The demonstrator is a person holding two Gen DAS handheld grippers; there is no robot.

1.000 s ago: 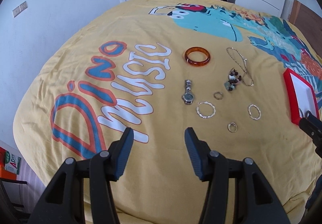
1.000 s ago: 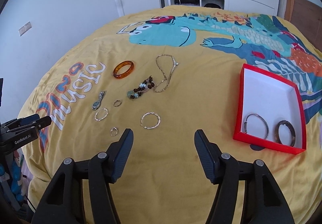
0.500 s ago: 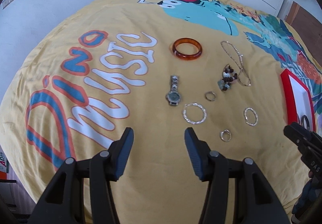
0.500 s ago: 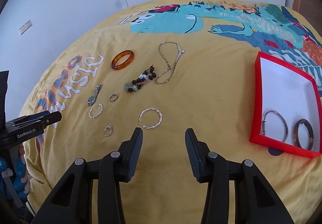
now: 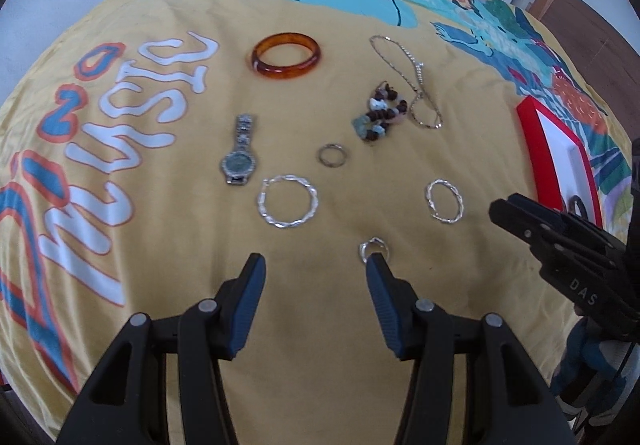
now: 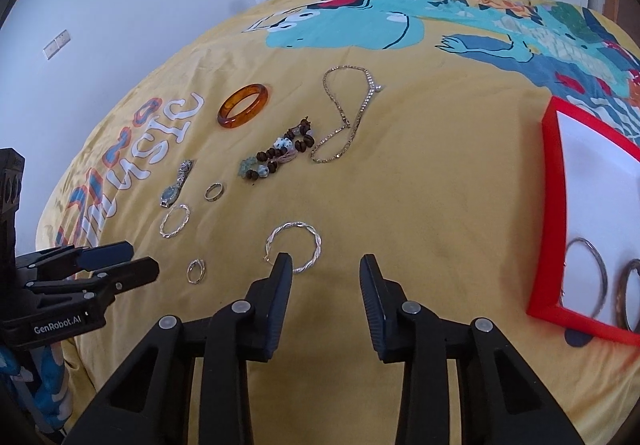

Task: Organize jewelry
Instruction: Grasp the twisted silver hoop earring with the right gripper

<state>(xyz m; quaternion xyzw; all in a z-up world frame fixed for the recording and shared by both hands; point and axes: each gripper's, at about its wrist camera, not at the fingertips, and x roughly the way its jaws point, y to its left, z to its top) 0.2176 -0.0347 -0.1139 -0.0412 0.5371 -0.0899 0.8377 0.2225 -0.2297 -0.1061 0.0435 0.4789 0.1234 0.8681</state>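
Observation:
Jewelry lies spread on the yellow bedspread: an amber bangle (image 5: 286, 53), a watch (image 5: 239, 162), a bead bracelet (image 5: 379, 117), a chain necklace (image 5: 412, 79), a small ring (image 5: 331, 155), two twisted silver hoops (image 5: 287, 201) (image 5: 444, 201) and a small silver ring (image 5: 373, 248). My left gripper (image 5: 316, 273) is open, its right fingertip touching the small silver ring in view. My right gripper (image 6: 326, 273) is open just short of a twisted hoop (image 6: 295, 247). The red tray (image 6: 554, 181) holds two bangles (image 6: 588, 277).
The bedspread (image 6: 420, 173) carries a dinosaur print and lettering. A white wall, door and open wardrobe stand beyond the bed. The left gripper shows in the right wrist view (image 6: 120, 265) at the bed's left edge; the right gripper shows in the left wrist view (image 5: 520, 217).
Both grippers have moved forward and down toward the jewelry. The right gripper's jaws narrowed compared with a second ago. No jewelry has moved.

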